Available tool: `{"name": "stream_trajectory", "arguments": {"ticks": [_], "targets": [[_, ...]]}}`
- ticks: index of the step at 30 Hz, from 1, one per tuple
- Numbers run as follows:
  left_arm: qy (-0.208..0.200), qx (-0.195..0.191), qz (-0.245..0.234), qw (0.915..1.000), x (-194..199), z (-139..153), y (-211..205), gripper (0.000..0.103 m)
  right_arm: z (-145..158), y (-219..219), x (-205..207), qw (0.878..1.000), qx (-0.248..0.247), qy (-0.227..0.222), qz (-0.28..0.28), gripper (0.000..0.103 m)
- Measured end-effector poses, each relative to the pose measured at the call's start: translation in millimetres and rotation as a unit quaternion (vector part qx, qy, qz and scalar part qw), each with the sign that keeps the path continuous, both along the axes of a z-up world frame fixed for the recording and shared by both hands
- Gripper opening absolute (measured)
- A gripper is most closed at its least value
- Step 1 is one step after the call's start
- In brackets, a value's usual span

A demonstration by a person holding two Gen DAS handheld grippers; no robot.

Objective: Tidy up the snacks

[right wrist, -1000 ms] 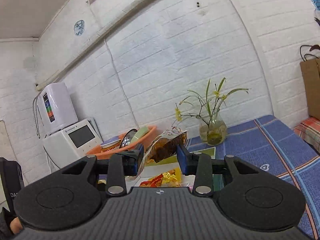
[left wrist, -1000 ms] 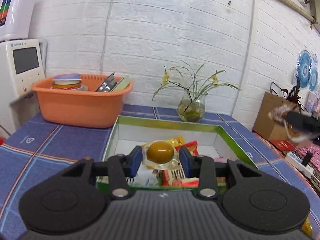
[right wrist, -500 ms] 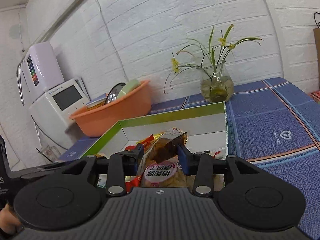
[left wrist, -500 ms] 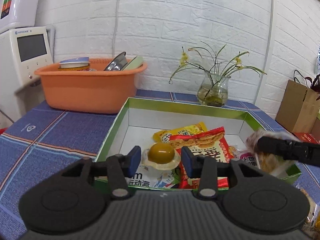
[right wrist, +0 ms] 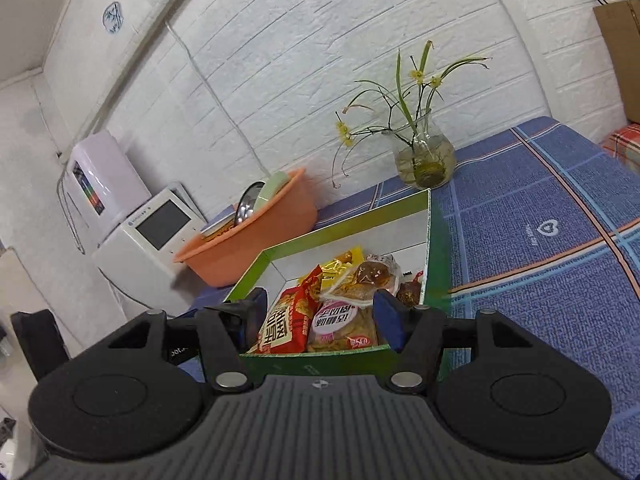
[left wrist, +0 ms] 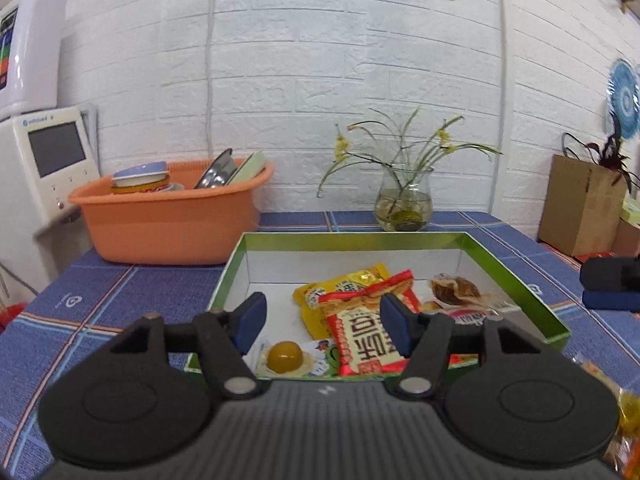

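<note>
- The near wall of the green-rimmed box (left wrist: 360, 237) is partly hidden behind both gripper bodies, so its front corners cannot be read in either view.
- Packets at the lower right edge of the left wrist view, outside the box, are cut off and blurred; what they are cannot be told.
- The print on the snack packets is too distorted to read.
- In the box: a red packet (left wrist: 366, 326) overlaps a yellow packet (left wrist: 340, 286) near the middle; a clear-wrapped brown pastry (left wrist: 456, 290) lies by the box's right wall; a round yellow-brown jelly cup (left wrist: 285, 355) sits near the box's front wall, left of the red packet.
- The right wrist view shows the pastry (right wrist: 374, 274) resting on a bag with a pink label (right wrist: 334, 314), beside the red packet (right wrist: 286, 326).
- Left gripper (left wrist: 322, 322): jaws have just been opening and stand well apart above the box's front edge, gripping nothing; the jelly cup lies free below them.
- Right gripper (right wrist: 320, 314): jaws have just been opening and are spread very wide, empty, at the box's front edge; the pastry and pink-label bag lie loose beyond.
- Behind the box to the left, an orange basin (left wrist: 172, 216) holds a lidded tub, a metal bowl and a pale green dish; directly behind stands a glass vase (left wrist: 404, 200) with yellow-flowered stems.
</note>
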State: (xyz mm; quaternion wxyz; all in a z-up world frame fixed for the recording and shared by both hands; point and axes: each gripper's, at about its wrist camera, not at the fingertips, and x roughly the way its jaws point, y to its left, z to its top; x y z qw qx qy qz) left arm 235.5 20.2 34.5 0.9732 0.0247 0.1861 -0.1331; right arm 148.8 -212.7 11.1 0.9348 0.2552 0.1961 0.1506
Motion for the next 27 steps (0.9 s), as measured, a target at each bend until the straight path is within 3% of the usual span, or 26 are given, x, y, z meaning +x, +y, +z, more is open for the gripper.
{"name": "stream_trajectory", "arguments": {"ticks": [4,8,11,14,16,19,22,27], "targets": [[0.013,0.008,-0.071,0.9974,-29.7,-1.4,-18.0,0.066,1.0,-25.1,-32.4,0.999,-0.034,0.014,-0.012,0.098],[0.073,-0.005,-0.141,0.9872,-35.2,-13.5,-42.6,0.067,-8.9,-42.7,-45.7,0.994,-0.084,0.042,-0.047,0.098],[0.123,-0.006,-0.148,0.9813,-25.5,-29.4,-61.9,0.067,-21.3,-49.2,-37.6,0.989,-0.121,0.071,-0.056,0.098],[0.179,-0.032,-0.149,0.9721,-13.4,-43.3,-74.0,0.067,-36.7,-44.6,-19.9,0.980,-0.169,0.104,-0.022,0.098],[0.193,-0.031,-0.152,0.9688,-8.2,-48.9,-84.3,0.067,-48.3,-35.9,-9.1,0.970,-0.210,0.121,0.001,0.098],[0.197,0.000,-0.158,0.9676,-6.8,-55.9,-101.6,0.068,-60.4,-21.7,-0.3,0.956,-0.269,0.112,0.026,0.099],[0.178,0.037,-0.159,0.9703,-10.6,-57.6,-113.8,0.071,-61.9,-19.4,8.1,0.952,-0.276,0.121,0.046,0.103],[0.170,0.047,-0.175,0.9687,-5.0,-59.3,-114.5,0.072,-61.1,-14.2,12.9,0.946,-0.289,0.128,0.064,0.103]]}}
